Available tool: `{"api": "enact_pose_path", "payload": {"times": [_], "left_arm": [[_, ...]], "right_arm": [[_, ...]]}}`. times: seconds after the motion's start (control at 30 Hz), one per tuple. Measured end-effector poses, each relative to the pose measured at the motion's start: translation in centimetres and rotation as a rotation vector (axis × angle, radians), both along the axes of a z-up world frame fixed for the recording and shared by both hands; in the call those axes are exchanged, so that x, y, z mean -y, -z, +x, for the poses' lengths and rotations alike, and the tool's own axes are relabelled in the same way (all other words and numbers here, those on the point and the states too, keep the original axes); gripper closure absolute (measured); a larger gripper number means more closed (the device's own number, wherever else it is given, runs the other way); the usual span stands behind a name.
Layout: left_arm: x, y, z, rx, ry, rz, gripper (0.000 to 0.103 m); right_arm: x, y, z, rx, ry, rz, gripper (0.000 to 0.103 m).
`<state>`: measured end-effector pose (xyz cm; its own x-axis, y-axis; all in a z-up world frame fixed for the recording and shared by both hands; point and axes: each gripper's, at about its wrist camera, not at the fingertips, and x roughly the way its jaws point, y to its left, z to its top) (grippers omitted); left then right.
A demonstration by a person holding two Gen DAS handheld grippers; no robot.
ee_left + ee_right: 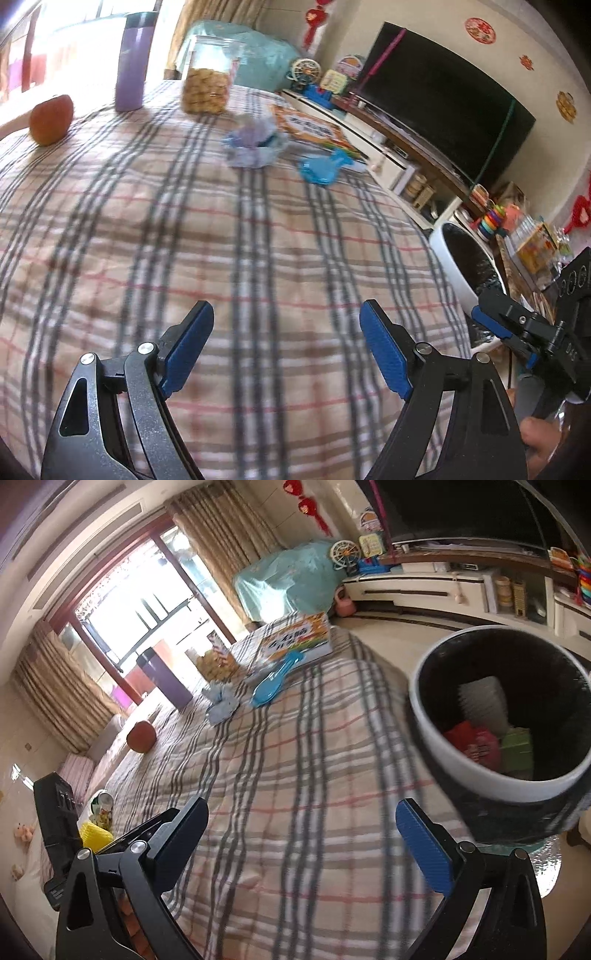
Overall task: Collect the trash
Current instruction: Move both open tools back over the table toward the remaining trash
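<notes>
Both your grippers, left (286, 347) and right (301, 843), hang spread and empty over the desk (221, 240). Crumpled wrapper (255, 142) sits far side; bin (498, 716) waits beside the edge for drops.

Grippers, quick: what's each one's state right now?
Left gripper: open, holding nothing.
Right gripper: open, holding nothing.

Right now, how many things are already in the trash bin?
3 show inside the bin: a white ribbed cup at the back, a red wrapper in front of it, a green packet to its right. More may lie hidden underneath.
</notes>
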<state>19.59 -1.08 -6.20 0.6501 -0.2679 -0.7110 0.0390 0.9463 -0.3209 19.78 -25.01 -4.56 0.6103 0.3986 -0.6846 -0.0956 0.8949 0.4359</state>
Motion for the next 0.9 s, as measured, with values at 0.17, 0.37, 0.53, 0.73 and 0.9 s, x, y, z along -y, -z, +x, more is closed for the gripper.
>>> {"api": "enact_pose_path", "payload": {"times": [0.17,0.37,0.53,0.73,0.9], "left_arm": [[-2.3,0.5,0.2,-0.022,-0.036,0.000,0.020],[-3.4,0.7,0.8,-0.029,-0.048,0.011,0.020],[-3.8,0.8,1.8,-0.034,-0.050,0.020,0.020],[-3.8,0.9,3.4,-0.032,-0.042,0.046,0.020],[-3.8,0.8,5.2,-0.025,-0.039,0.071,0.020]], "right_arm": [[-2.5,0.4,1.1,0.016,-0.033,-0.026,0.001],[-4.2,0.9,2.7,0.030,-0.044,-0.052,0.001],[-4.7,1.4,3.9,0.020,-0.042,-0.052,0.001],[-5.4,1.4,5.8,0.033,-0.044,-0.072,0.001],[-5.7,1.6,7.8,0.052,-0.025,-0.072,0.001]]}}
